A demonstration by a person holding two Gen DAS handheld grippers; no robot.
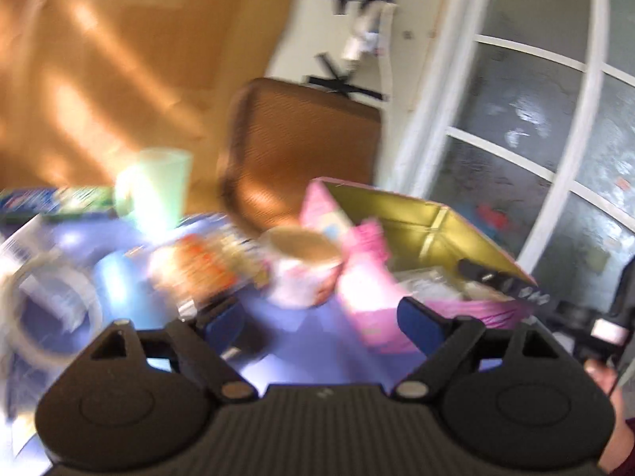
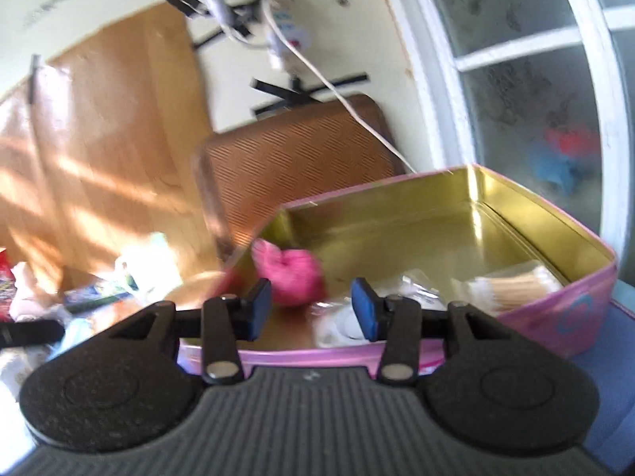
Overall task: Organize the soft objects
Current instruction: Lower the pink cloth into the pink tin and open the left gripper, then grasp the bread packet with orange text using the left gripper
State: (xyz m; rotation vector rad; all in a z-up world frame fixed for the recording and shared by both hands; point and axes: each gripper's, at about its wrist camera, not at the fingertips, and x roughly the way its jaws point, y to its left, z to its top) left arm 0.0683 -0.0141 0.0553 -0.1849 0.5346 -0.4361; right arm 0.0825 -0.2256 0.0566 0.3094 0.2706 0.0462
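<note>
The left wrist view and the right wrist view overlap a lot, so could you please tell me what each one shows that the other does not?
Only the left wrist view shows the roll of clear tape, the round tub, and the right claw reaching over the tin.

Only the right wrist view shows the tin's contents: a pink soft bundle and a pack of cotton swabs.

Both show the pink tin with its gold inside, the pale green cup, the brown tray against the wall, and the frosted window.
</note>
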